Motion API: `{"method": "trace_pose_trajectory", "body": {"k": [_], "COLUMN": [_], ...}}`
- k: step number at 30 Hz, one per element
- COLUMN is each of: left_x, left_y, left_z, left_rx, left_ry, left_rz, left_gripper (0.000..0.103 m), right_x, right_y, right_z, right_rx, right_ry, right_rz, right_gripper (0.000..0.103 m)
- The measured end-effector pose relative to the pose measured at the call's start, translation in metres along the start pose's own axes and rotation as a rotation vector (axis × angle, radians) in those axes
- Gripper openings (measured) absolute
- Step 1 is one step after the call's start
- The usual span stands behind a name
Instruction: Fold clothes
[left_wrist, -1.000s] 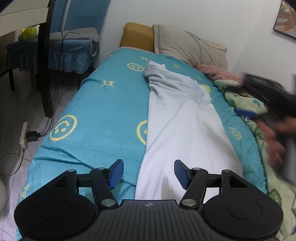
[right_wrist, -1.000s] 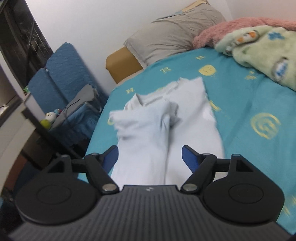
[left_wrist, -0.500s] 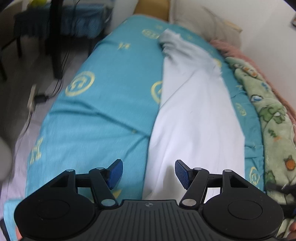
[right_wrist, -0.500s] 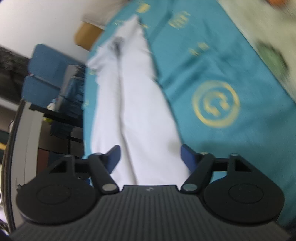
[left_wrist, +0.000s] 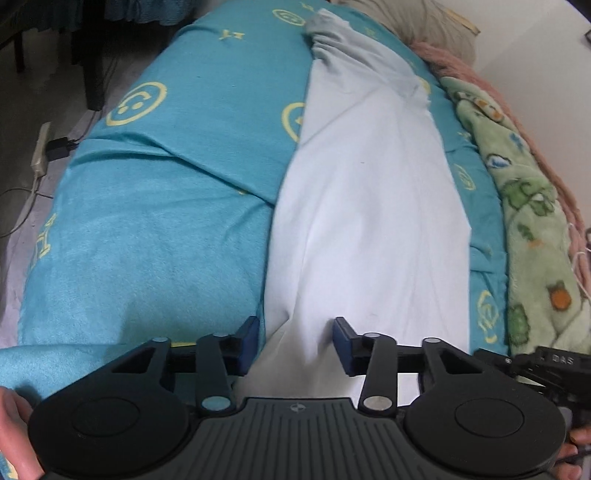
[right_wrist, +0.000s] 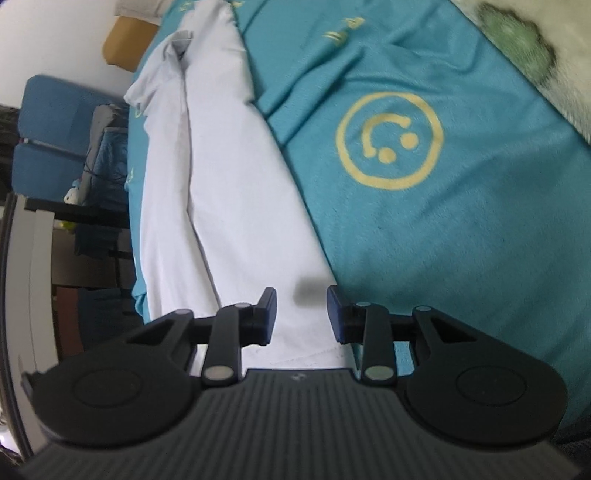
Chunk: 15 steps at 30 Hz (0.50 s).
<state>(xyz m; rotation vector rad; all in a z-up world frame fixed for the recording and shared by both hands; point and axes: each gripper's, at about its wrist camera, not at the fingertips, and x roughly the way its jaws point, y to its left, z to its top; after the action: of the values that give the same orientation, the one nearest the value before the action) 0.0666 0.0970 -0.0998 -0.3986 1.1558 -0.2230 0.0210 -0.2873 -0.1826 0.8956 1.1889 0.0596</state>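
Long white cotton garment (left_wrist: 369, 206): lies lengthwise on the bed, folded into a narrow strip, collar end toward the pillows, hem end at the bed's near edge. In the right wrist view the same garment (right_wrist: 236, 177) shows a lengthwise crease where one folded side overlaps the other.

Teal fleece bedspread with yellow smiley-face prints (left_wrist: 155, 206): covers the bed under the garment, wrinkled to the garment's left.

Left gripper, black with blue pads (left_wrist: 295, 341): at the garment's near hem, on its left edge. Jaws closing, with a raised fold of the white cloth between them; the left pad sits at the cloth's edge, and the pads do not clearly press on it.

Right gripper, black with blue pads (right_wrist: 301, 314): at the garment's near hem, on its right edge. Jaws closing, white cloth lying between and below them, a gap showing beside each pad.

Green plush blanket with cartoon prints (left_wrist: 532, 206): bunched along the bed's far side, right of the garment.

Pink fuzzy blanket (left_wrist: 480, 77): beyond the green one, against the wall.

Beige pillow (left_wrist: 417, 26): at the head of the bed, past the garment's collar.

White power strip with black plug (left_wrist: 46, 151): on the floor, left of the bed.
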Motion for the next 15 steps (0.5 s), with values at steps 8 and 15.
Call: {"method": "trace_pose_trajectory", "body": {"k": [8, 15], "left_x": [-0.023, -0.025], "left_y": [-0.008, -0.015], "left_z": [-0.005, -0.006], "left_rx": [0.031, 0.070], "left_ry": [-0.082, -0.086], "left_rz": [-0.033, -0.028], "left_gripper": [0.030, 0.034], "right_x": [-0.011, -0.008], "right_y": [0.001, -0.001], "right_z": [-0.003, -0.001], "right_rx": [-0.008, -0.004], "right_ry": [-0.081, -0.066], "right_rz": [-0.091, -0.076], "right_gripper": [0.039, 0.057]}}
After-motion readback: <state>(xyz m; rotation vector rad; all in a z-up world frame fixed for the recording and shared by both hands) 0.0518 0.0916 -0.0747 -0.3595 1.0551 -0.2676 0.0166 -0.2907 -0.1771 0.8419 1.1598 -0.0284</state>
